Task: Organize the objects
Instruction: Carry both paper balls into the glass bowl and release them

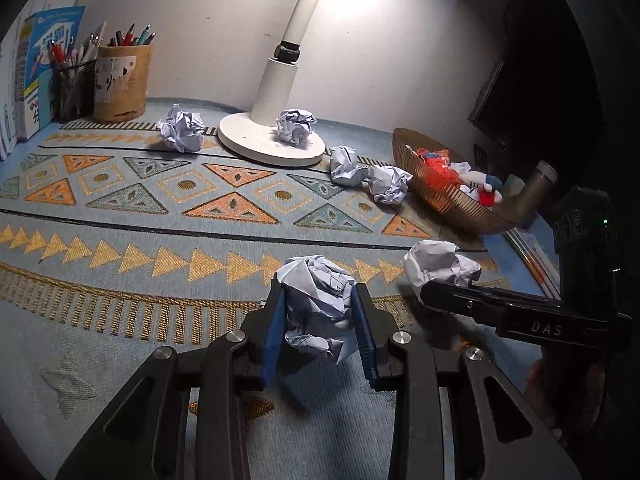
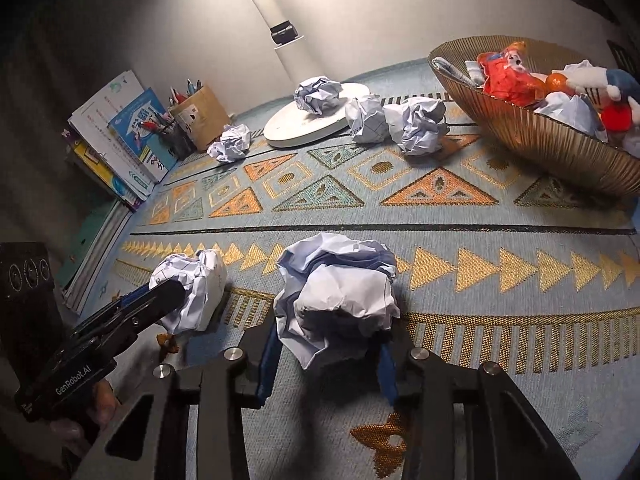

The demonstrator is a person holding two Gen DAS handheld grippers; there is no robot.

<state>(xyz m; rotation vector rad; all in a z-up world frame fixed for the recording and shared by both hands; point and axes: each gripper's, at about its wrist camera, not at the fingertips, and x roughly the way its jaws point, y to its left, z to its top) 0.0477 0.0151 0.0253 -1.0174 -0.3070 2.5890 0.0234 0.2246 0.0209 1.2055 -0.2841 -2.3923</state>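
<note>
My left gripper [image 1: 319,300] is shut on a crumpled paper ball [image 1: 316,304] just above the patterned mat; it also shows in the right wrist view [image 2: 192,288]. My right gripper [image 2: 328,336] is shut on a second paper ball [image 2: 340,292], seen at the right in the left wrist view [image 1: 436,268]. Several more paper balls lie further back: one on the lamp base [image 1: 295,126], one left of it [image 1: 181,128], two beside the bowl [image 1: 344,166] [image 1: 389,183].
A ribbed golden bowl [image 1: 444,196] holding toys and paper stands at the right. A white desk lamp [image 1: 272,140] stands at the back. Pen holders [image 1: 120,80] and books [image 1: 44,76] stand at the back left. A patterned mat [image 1: 160,216] covers the table.
</note>
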